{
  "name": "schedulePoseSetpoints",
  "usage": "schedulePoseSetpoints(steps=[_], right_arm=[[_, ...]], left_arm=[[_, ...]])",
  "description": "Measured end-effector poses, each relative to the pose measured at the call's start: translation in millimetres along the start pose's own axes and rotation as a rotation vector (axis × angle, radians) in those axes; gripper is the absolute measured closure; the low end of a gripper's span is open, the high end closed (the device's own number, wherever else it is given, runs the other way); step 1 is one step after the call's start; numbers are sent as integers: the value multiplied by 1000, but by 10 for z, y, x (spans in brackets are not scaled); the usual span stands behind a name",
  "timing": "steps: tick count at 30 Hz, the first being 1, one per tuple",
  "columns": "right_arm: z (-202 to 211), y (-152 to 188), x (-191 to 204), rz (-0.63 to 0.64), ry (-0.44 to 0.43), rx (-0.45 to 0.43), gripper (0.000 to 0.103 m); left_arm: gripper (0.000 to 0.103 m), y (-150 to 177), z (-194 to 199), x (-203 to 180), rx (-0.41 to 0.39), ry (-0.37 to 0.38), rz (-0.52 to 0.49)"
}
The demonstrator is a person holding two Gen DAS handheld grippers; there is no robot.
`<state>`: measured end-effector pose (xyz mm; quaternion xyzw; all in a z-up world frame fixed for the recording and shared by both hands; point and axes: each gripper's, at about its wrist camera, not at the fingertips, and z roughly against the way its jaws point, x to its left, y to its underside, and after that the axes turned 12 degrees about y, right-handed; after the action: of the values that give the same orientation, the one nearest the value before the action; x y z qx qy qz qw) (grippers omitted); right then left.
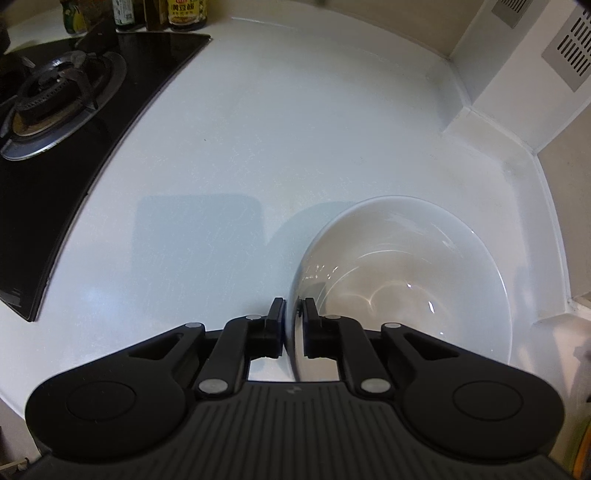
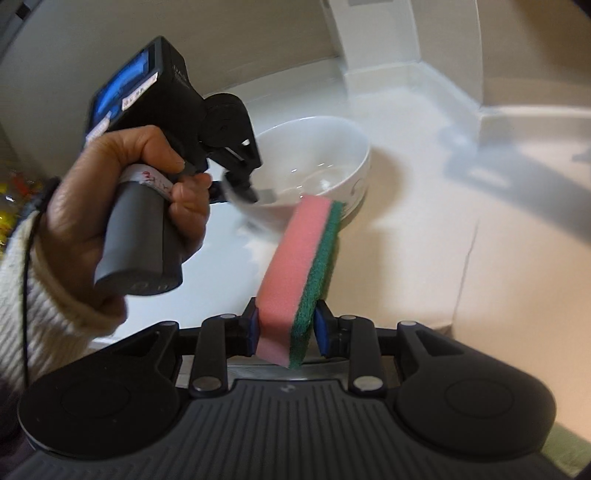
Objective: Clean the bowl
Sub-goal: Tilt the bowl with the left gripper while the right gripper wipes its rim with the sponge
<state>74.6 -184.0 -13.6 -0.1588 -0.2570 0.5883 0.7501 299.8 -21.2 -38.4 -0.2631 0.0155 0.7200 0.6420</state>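
A white bowl (image 1: 406,273) with a little water in it sits on the white counter (image 1: 258,147). My left gripper (image 1: 294,310) is shut on the bowl's near rim, one finger inside and one outside. In the right wrist view the same bowl (image 2: 314,162) shows with the left gripper (image 2: 242,184) clamped on its left rim. My right gripper (image 2: 286,326) is shut on a pink sponge with a green scouring side (image 2: 303,258). The sponge stands upright, its top close to the bowl's near rim.
A black gas hob (image 1: 66,122) with a burner lies at the left. Bottles (image 1: 184,14) stand at the back by the wall. A white boxed column with vents (image 1: 535,74) rises at the right corner. A person's hand in a cream sleeve (image 2: 122,184) holds the left gripper.
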Motion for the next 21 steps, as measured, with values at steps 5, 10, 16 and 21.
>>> schedulePoseSetpoints(steps=[5, 10, 16, 21], right_arm=[[53, -436, -371, 167, 136, -65, 77], [-254, -1092, -472, 535, 170, -129, 77], [-663, -1556, -219, 817, 143, -59, 77], [-835, -1771, 72, 993, 53, -40, 77]], left_arm=[[95, 5, 0, 38, 47, 49, -49], [90, 41, -13, 32, 27, 44, -153], [87, -43, -32, 8, 46, 39, -299], [83, -182, -62, 42, 73, 29, -381]])
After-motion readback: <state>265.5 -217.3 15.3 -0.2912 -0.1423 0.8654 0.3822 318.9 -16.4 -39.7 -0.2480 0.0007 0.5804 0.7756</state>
